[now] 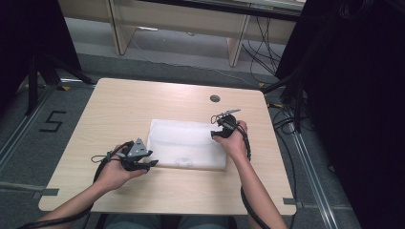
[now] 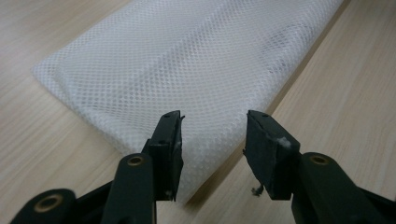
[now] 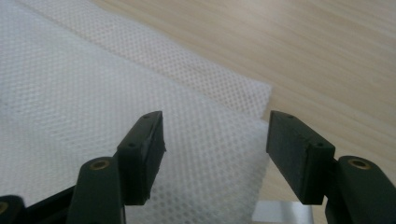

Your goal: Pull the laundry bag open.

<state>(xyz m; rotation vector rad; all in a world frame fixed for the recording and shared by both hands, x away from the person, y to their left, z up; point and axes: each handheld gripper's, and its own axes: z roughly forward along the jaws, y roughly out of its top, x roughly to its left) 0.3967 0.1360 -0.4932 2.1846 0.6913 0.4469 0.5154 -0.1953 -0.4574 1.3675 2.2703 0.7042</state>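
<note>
We see a white mesh cloth [image 1: 187, 143] lying flat on the desk [image 1: 119, 109], folded into a rectangle of several layers. Its weave is a fine open net, slightly see-through. One corner [image 2: 187, 191] points toward us at the near left; at the right corner [image 3: 254, 105] a lower layer peeks out beyond the top layer.

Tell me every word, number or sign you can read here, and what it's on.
"5": black mark on the grey floor, left of the table.
No readable text on the white mesh cloth, the left gripper or the right gripper.
</note>
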